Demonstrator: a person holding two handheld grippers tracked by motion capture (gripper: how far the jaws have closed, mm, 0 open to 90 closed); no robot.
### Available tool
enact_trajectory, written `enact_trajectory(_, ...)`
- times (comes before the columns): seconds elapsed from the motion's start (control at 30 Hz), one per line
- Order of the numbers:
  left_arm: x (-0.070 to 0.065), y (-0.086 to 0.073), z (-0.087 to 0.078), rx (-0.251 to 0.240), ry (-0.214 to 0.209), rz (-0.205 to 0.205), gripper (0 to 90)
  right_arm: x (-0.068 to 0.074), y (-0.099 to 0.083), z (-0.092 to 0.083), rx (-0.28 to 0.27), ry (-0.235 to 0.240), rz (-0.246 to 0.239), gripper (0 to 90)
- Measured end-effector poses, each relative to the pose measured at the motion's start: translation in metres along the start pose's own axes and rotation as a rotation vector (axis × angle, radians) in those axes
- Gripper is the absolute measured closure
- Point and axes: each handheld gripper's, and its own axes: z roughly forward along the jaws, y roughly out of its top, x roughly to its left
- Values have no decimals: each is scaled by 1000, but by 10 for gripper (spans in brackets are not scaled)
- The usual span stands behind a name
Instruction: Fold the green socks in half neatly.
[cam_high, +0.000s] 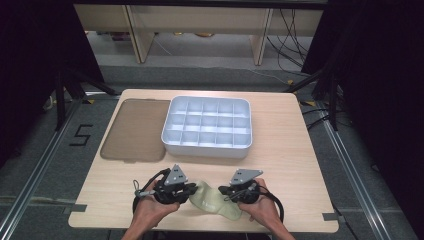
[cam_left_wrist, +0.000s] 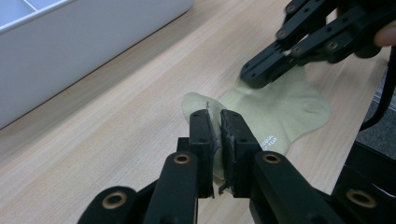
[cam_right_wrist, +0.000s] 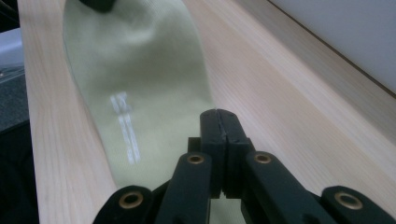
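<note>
A pale green sock lies near the table's front edge between my two grippers. My left gripper is at its left end. In the left gripper view the left gripper has its jaws shut on a fold of the sock, with fabric showing between the pads. My right gripper is at the sock's other end, and its black tips rest on the sock's far edge. In the right gripper view the right gripper has its jaws pressed together at the rim of the sock.
A white compartment tray stands at the table's middle, its wall close by. A flat brown lid lies to its left. Bare wood runs along the table's right side and between the tray and my hands.
</note>
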Motion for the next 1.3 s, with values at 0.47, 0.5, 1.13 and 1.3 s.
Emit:
enact_trajectory(0.47,-10,13,1,-26,-39,6,827,-10,-38,-37,38,-41,35,900)
enact_trajectory(0.5,-11,15,2,-31,-50,6,827,-10,-38,-37,38,-41,35,900)
enact_trajectory(1.13,-40,45,46,-17,-114,45,828,-17,-41,-42,-15,-27,69,887)
enact_trajectory(1.3,-44,45,49,-20,-112,36,827,-19,-46,-55,-29,-31,92,887)
